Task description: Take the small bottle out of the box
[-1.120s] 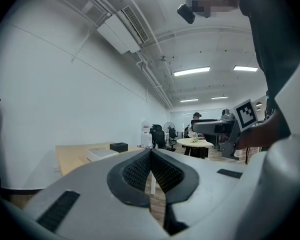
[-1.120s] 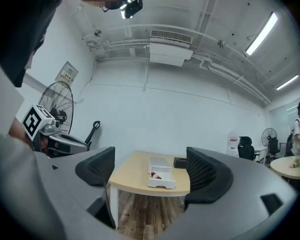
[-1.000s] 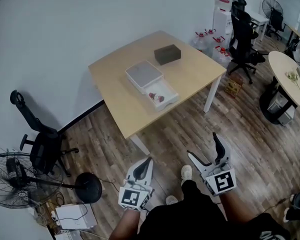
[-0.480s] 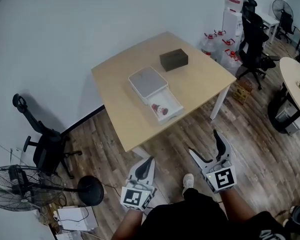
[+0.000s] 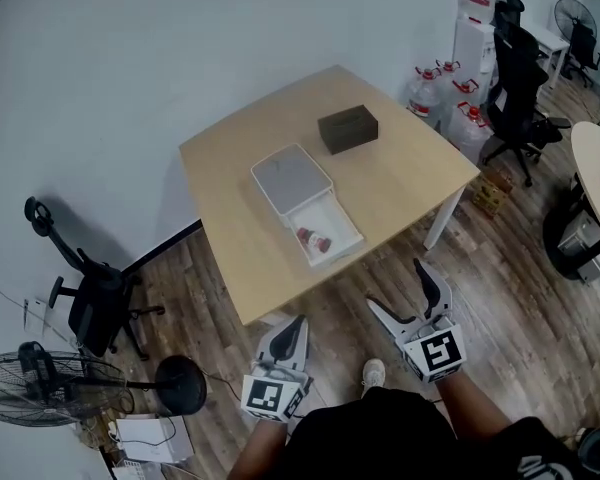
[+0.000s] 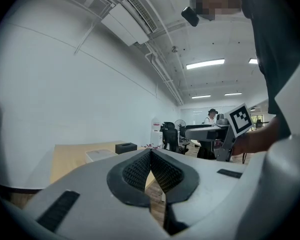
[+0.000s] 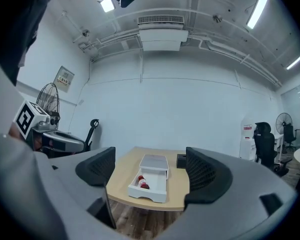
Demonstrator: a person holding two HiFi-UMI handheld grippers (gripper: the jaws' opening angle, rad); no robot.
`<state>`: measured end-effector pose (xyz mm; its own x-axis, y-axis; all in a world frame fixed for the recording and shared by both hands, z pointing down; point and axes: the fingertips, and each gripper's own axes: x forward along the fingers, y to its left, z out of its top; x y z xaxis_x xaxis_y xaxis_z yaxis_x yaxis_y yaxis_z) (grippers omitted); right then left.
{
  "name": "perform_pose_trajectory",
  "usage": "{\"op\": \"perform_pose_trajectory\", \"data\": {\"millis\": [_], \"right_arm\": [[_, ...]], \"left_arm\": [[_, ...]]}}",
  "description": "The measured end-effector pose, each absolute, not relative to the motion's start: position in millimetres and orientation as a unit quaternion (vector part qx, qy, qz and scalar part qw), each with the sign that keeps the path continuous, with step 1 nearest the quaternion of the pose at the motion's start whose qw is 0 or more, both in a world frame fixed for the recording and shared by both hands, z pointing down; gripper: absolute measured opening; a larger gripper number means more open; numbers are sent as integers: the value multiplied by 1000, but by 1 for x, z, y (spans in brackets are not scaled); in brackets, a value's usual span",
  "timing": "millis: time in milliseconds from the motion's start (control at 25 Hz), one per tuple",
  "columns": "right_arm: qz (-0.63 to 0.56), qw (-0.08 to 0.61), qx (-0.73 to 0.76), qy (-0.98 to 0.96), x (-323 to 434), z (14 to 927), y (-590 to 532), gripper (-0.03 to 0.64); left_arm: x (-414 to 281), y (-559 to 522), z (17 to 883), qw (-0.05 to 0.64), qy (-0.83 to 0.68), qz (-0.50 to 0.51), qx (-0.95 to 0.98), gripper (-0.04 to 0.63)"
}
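Observation:
A white drawer box (image 5: 293,181) sits on the light wooden table (image 5: 400,173) with its drawer pulled out toward me. Inside the drawer lies the small red bottle (image 5: 313,239) with a white cap, seen too in the right gripper view as the bottle (image 7: 142,184). My left gripper (image 5: 292,330) hangs over the floor short of the table's near edge, jaws pressed together and empty. My right gripper (image 5: 400,293) is beside it, jaws wide apart, holding nothing, pointed at the box (image 7: 151,180).
A dark rectangular block (image 5: 348,128) lies on the table behind the box. An office chair (image 5: 85,288) and a floor fan (image 5: 40,388) stand at the left. Water bottles (image 5: 450,103), a black chair (image 5: 520,73) and a round table (image 5: 598,183) are at the right.
The table and box have shifted nearer in the head view as I stepped forward. Both grippers have kept their jaw states, the right one rising slightly toward the table edge.

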<state>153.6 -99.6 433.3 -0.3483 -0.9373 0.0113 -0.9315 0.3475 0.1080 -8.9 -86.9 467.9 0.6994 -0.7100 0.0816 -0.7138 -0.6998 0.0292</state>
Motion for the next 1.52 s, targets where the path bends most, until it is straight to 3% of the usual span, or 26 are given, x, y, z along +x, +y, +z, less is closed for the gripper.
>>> {"op": "perform_pose_trajectory", "data": {"millis": [440,880,1520], "right_arm": [[-23,64,524,-849,163,453,-155,428],[4,92,487,-869,138,478,-202,426],[76,234,451,-858,75,565,-313,422]], "left_arm": [[10,-125,471,30,-425,45,904,9],[-12,-161,482,36,-453,53,889,9],[-82,-253,498,60,-468,51,880,9]]}}
